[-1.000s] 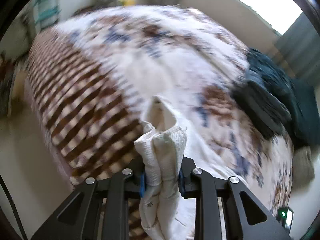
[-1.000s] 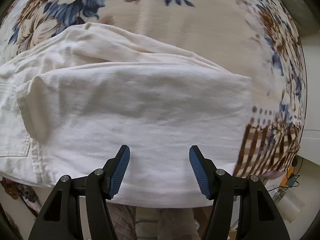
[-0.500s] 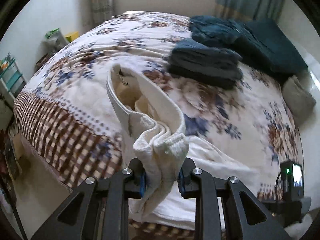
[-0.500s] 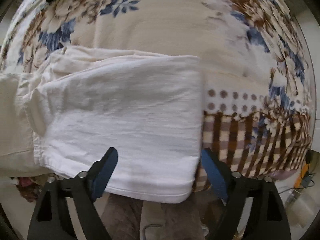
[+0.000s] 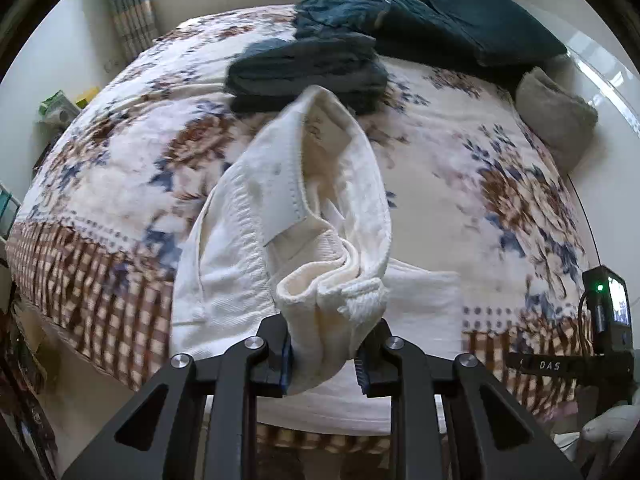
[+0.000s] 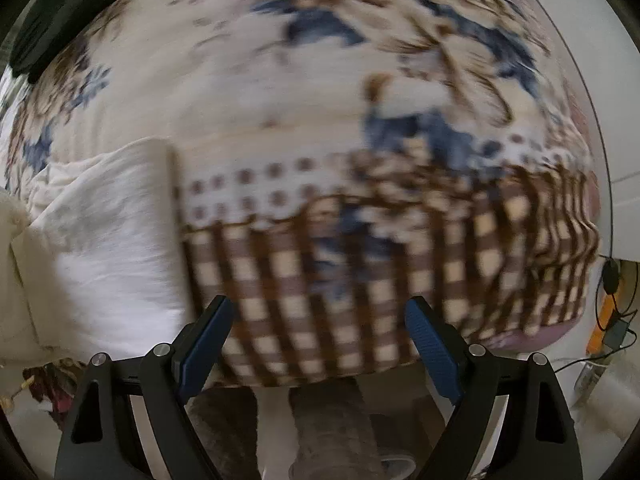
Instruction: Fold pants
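Left gripper: its jaws are clamped on a bunched wad of the white pants at the waistband end, which rises loose and open-mouthed above the fingers.

Right gripper: its jaws stand wide with nothing between them, over the checked border of the bedspread — just beside the folded edge of the pants, not on it.

Pants: the lower part lies flat near the front edge of the bed, apparently doubled over; the waistband is lifted off it by the left gripper.

Slip risk: the grip is on a thick, rounded bundle rather than a flat hem, so layers could probably slide out one at a time if the cloth is pulled taut.

Fold risk: with only one corner held, the waistband is likely to sag and twist as it is laid down — giving a crooked top layer with creases trapped under it.

Edge risk: the flat part sits near the edge of the bed; a tug toward the person could drag it off, since the free gripper does not pin it.

Clutter: the dark folded clothes lie well beyond and look unlikely to interfere.
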`<move>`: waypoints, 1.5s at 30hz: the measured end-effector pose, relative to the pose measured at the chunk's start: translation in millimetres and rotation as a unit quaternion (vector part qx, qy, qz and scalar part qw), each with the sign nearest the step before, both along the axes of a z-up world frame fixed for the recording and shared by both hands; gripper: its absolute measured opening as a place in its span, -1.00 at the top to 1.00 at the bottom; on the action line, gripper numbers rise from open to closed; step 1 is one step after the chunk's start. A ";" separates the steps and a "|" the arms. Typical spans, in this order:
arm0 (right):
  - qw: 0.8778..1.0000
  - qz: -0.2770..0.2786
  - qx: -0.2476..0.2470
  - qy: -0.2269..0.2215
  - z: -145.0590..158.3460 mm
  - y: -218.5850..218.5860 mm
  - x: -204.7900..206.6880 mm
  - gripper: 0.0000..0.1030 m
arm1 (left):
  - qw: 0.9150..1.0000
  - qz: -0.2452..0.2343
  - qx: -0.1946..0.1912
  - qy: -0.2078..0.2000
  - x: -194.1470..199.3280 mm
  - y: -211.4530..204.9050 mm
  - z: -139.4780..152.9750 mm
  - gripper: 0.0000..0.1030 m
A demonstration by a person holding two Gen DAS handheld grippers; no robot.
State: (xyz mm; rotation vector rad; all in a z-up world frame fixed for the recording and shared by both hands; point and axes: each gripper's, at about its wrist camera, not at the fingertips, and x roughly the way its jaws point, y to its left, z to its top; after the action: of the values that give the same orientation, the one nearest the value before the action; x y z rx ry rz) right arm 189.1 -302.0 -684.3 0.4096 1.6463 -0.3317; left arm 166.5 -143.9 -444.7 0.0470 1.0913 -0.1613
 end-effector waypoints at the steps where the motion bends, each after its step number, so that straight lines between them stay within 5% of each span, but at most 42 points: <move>1: 1.000 -0.005 0.000 0.000 -1.4 -17.1 -7.8 -0.74 | 1.000 -0.005 0.001 0.005 -1.5 -7.4 -2.6 0.60; 12: 0.999 -0.050 0.002 0.019 -30.5 -157.2 -80.1 -0.75 | 0.995 -0.087 0.040 0.041 -28.3 -98.2 -53.3 0.60; 19: 0.997 -0.070 0.007 0.034 -46.1 -189.6 -94.8 -0.75 | 0.984 -0.128 0.103 0.071 -46.0 -131.0 -111.2 0.57; 22: 0.997 -0.070 0.013 0.027 -46.1 -191.9 -104.3 -0.75 | 0.981 -0.132 0.111 0.092 -48.5 -135.1 -120.0 0.33; 27: 0.996 -0.075 0.054 -0.009 -28.5 -203.1 -103.3 -0.74 | 0.983 -0.142 0.065 0.094 -53.2 -130.7 -78.6 -0.74; 31: 0.988 -0.073 0.122 -0.067 -3.9 -208.0 -100.0 -0.75 | 0.992 -0.079 0.070 0.065 -43.8 -91.8 -38.9 -0.75; 35: 0.967 -0.034 0.224 -0.118 2.0 -186.9 -82.4 -0.73 | 0.991 0.027 0.110 0.069 -21.0 -25.4 -38.7 -0.75; 40: 0.950 -0.020 0.286 -0.123 -27.6 -157.0 -54.7 -0.54 | 0.979 0.105 0.133 0.116 6.9 49.6 -68.5 -0.75; 45: 0.962 -0.019 0.252 -0.101 -51.1 -149.2 -62.8 0.71 | 0.973 0.132 0.136 0.131 16.6 84.8 -78.6 -0.75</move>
State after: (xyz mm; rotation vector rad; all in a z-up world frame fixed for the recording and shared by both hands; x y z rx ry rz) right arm 126.3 -451.3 -735.3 0.8298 1.5116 0.1095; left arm 183.1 -59.0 -523.3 0.1276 1.3653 0.2279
